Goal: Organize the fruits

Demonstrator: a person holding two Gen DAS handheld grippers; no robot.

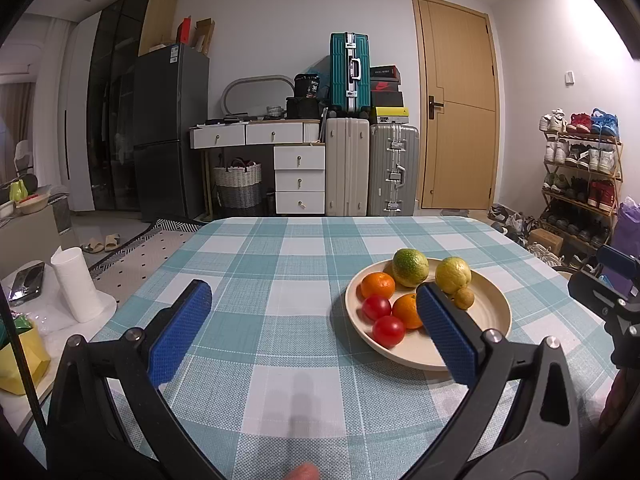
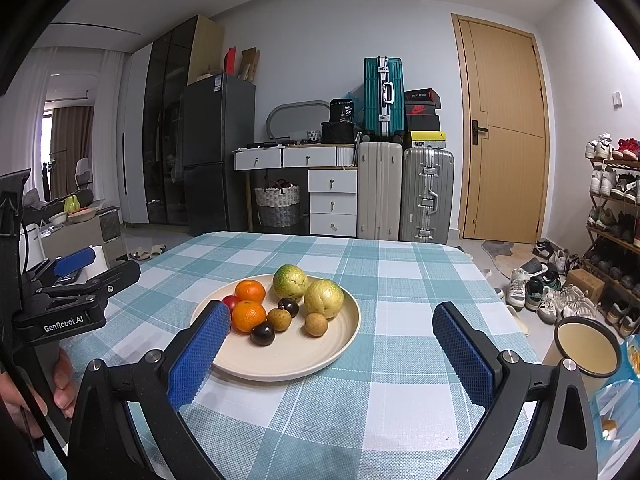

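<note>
A cream plate (image 2: 304, 354) sits mid-table and holds a green citrus (image 2: 290, 281), a yellow-green citrus (image 2: 323, 298), two oranges (image 2: 249, 315), red tomatoes (image 1: 388, 331), two dark plums (image 2: 263, 333) and two brown longans (image 2: 316, 324). The plate also shows in the left wrist view (image 1: 490, 308). My left gripper (image 1: 316, 312) is open and empty, above the cloth left of the plate. My right gripper (image 2: 332, 334) is open and empty, its jaws standing either side of the plate's near edge.
The table has a teal checked cloth (image 2: 400, 264). A cream mug (image 2: 586, 346) and a blue packet (image 2: 622, 400) stand at the right edge. A white paper roll (image 1: 76, 284) and a yellow bag (image 1: 20, 356) lie left of the table. A shoe rack (image 1: 580, 184) stands at the right.
</note>
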